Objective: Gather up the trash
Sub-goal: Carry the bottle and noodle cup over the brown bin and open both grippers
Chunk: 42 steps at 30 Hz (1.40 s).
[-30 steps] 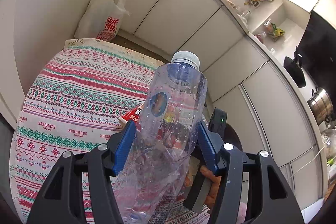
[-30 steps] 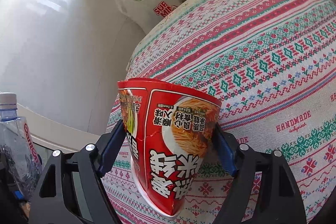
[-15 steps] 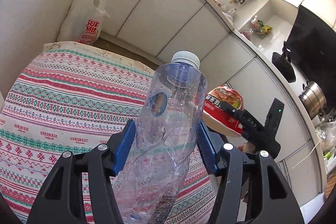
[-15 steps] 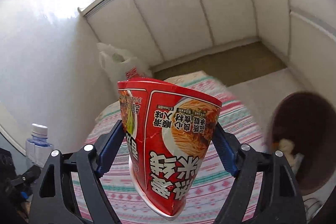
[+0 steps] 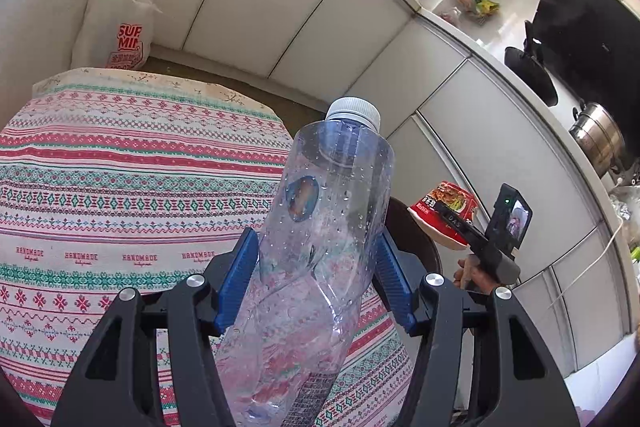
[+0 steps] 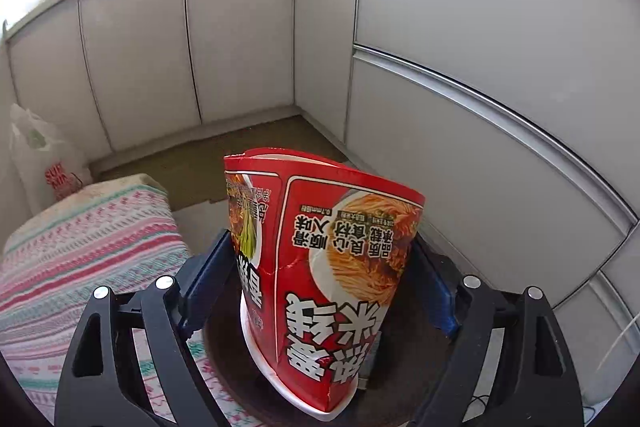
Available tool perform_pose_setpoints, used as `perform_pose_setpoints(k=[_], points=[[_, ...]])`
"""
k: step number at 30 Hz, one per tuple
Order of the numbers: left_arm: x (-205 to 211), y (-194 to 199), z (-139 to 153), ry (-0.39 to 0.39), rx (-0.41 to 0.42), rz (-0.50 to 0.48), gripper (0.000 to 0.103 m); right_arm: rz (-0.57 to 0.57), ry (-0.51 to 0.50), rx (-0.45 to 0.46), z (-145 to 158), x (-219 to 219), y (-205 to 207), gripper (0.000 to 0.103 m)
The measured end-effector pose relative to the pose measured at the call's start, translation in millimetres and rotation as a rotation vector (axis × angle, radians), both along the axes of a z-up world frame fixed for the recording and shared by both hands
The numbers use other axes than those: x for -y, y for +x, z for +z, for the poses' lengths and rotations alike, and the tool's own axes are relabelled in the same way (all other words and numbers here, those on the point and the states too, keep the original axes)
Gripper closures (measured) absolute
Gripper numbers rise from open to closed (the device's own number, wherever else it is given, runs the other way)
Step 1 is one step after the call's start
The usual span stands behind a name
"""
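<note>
A clear crushed plastic bottle (image 5: 320, 227) with a white cap stands upright between the blue pads of my left gripper (image 5: 316, 279), which is shut on it. A red instant noodle cup (image 6: 328, 267), squashed flat, sits between the pads of my right gripper (image 6: 320, 279). Its jaws are opening, and the pads still touch the cup's sides. The cup hangs over a dark brown round bin (image 6: 224, 359). In the left wrist view the noodle cup (image 5: 444, 203) and the right gripper (image 5: 452, 223) hover above the bin's rim (image 5: 416, 239), beside the table.
The table wears a striped patterned cloth (image 5: 120, 187) (image 6: 80, 267). A white plastic bag (image 5: 120, 19) (image 6: 44, 155) stands on the floor behind it. White cabinets (image 6: 480, 67) close off the corner. A steel pot (image 5: 596, 139) and a pan sit on the counter.
My right gripper has swung with the noodle cup from over the table to above the brown bin, and its jaws have widened. My left gripper with the bottle has shifted along the table.
</note>
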State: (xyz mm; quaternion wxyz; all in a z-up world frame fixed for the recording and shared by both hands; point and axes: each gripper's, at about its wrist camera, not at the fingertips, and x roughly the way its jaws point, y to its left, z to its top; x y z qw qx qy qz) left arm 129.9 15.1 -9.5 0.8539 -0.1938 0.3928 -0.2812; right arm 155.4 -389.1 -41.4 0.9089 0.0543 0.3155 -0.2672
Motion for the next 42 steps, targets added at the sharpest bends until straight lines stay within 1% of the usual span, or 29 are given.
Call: perform_pose_setpoints(k=[3,5,7,11,13,16,20,23,25,27,30,35,39,42], points=[[16,3,-6,0.015,-0.003,-0.022,0.045,-0.017,-0.056,-0.022,-6,-4,3,0.020],[26,4,-9,0.022,-0.002,-0.035,0.045,-0.029,-0.092,-0.022,-4,-7,4,0.018],[37,4,-11,0.033,0.002,-0.051,0.045,-0.045,-0.137,0.000,4,-11,-1,0.007],[67,5,-12,0.047,0.017,-0.093,0.045,-0.099,-0.205,0.047,21,4,-17,0.007],[88,7,-9,0.047,0.032,-0.117,0.045,-0.128,-0.202,0.066,29,18,-29,0.007],[127,14,2,0.026,0.057,-0.159,0.045,-0.184,-0.193,0.084,37,41,-48,0.007],[191,21,20,0.024,0.111,-0.227,0.045,-0.284,-0.167,0.113,48,79,-80,0.007],[238,27,30,0.009,0.130,-0.271,0.045,-0.386,-0.112,0.137,54,113,-106,0.007],[266,29,33,0.007,0.138,-0.295,0.045,-0.437,-0.062,0.148,51,132,-118,0.007],[293,30,34,0.012,0.144,-0.316,0.045,-0.478,-0.036,0.148,47,147,-127,0.007],[323,30,31,0.039,0.150,-0.345,0.045,-0.510,-0.015,0.139,40,162,-136,0.007],[371,33,12,0.132,0.140,-0.380,0.044,-0.522,-0.035,0.120,35,168,-137,0.007],[394,41,-8,0.201,0.107,-0.391,0.044,-0.534,-0.035,0.122,35,172,-141,0.007],[402,44,-19,0.230,0.079,-0.391,0.044,-0.543,-0.027,0.122,35,175,-141,0.007]])
